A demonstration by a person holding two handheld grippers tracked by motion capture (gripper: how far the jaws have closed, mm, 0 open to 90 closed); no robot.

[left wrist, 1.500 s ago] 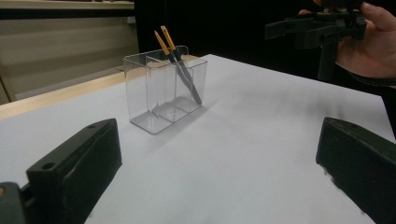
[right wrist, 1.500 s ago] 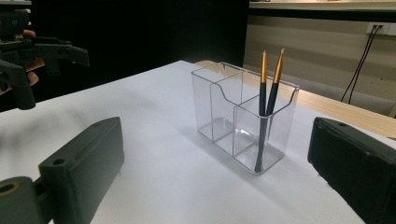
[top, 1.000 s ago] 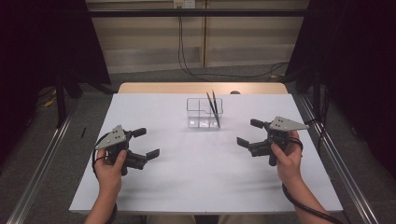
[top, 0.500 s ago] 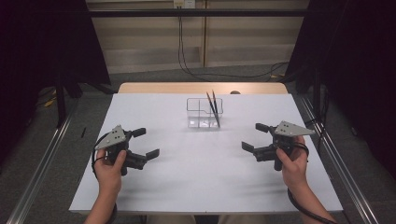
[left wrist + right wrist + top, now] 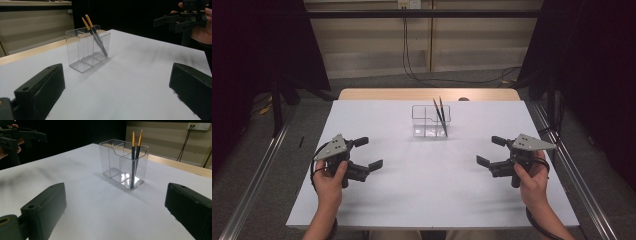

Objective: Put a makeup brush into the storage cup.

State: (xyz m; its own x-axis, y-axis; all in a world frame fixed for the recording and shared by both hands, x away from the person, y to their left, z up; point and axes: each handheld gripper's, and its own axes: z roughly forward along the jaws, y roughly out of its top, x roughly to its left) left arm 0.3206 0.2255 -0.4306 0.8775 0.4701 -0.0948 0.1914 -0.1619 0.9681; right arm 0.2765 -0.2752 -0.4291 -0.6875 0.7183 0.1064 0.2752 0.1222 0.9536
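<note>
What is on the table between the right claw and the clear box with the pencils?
Nothing: bare white table runs from the open right claw to the clear box, seen in the right gripper view.

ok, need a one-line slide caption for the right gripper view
Open right gripper faces a clear organizer holding two pens on the white table.

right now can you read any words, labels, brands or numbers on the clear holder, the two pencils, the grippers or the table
None: no readable text on anything.
Clear holder: plain, no label.
Two pencils: orange-and-dark shafts, any print too small to tell.
Left gripper and right gripper: bare black jaws and grey plates, no marking to see.
Table: blank white surface.
</note>
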